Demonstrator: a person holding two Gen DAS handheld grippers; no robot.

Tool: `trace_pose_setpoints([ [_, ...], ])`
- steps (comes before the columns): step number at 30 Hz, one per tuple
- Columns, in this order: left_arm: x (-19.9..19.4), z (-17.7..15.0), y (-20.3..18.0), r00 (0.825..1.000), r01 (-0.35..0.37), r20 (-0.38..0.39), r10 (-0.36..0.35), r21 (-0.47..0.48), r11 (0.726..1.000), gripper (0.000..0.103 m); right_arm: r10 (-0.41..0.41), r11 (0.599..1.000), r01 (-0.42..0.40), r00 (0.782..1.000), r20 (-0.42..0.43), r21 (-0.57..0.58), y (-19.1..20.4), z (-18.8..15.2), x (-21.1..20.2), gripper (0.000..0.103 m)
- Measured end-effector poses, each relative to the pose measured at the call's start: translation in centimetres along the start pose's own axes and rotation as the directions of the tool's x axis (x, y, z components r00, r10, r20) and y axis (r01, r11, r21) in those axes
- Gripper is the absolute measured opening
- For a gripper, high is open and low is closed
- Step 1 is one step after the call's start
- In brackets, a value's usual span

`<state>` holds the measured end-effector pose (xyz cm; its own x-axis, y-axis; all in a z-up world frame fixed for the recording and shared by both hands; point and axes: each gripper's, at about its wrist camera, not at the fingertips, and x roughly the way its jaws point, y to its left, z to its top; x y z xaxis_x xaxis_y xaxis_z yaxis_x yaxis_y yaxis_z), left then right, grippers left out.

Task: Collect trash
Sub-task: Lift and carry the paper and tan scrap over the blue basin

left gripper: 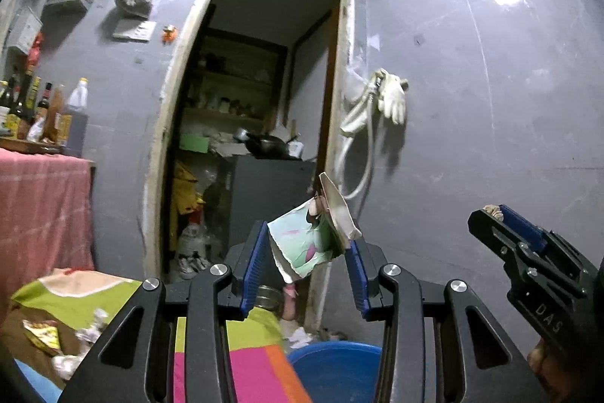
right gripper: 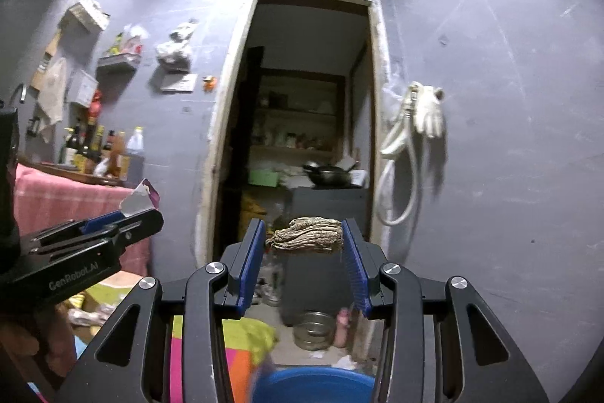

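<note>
Mid-task: left gripper [left gripper: 307, 253] jaws are pinching a torn wrapper [left gripper: 309, 240], right gripper [right gripper: 302, 248] jaws are clamping a brown dried clump [right gripper: 305, 235] over the blue basin [right gripper: 313, 384], while wrappers [left gripper: 41, 333], probably trash, are lying uncollected on the bed [left gripper: 256, 365].

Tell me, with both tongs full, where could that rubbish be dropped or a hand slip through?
The blue basin below the tongs looks open inside. The colourful cloth has a bare pink and orange stretch beside the basin. Its brown part is littered with a snack wrapper and crumpled tissues. The counter is packed with bottles.
</note>
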<state>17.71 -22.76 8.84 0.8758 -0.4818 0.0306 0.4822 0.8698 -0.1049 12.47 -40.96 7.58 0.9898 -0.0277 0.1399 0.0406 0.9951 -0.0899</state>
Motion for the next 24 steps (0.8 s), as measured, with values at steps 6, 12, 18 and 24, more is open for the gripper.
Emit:
trace_pose_setpoints([
  [6,3.4,-2.0,-2.1,0.999,0.003,-0.041,-0.003,0.007,1.000,0.036,-0.055,0.998,0.056,0.998,-0.030,0.019,-3.3,-2.1,0.6,0.039],
  [12,6.9,-5.2,-3.2,0.989,0.003,-0.146,-0.003,0.001,1.000,0.036,-0.077,0.996,0.081,0.993,-0.089,0.044,-5.6,-5.0,1.7,0.039],
  [18,10.3,-8.2,-3.1,0.958,0.000,-0.285,-0.007,-0.025,1.000,0.036,-0.068,0.992,0.087,0.977,-0.201,0.087,-7.0,-8.7,3.0,0.040],
  [24,12.2,-10.6,-3.1,0.927,-0.008,-0.374,-0.005,-0.032,0.999,0.036,-0.048,0.987,0.092,0.953,-0.299,0.135,-8.0,-11.5,4.2,0.040],
])
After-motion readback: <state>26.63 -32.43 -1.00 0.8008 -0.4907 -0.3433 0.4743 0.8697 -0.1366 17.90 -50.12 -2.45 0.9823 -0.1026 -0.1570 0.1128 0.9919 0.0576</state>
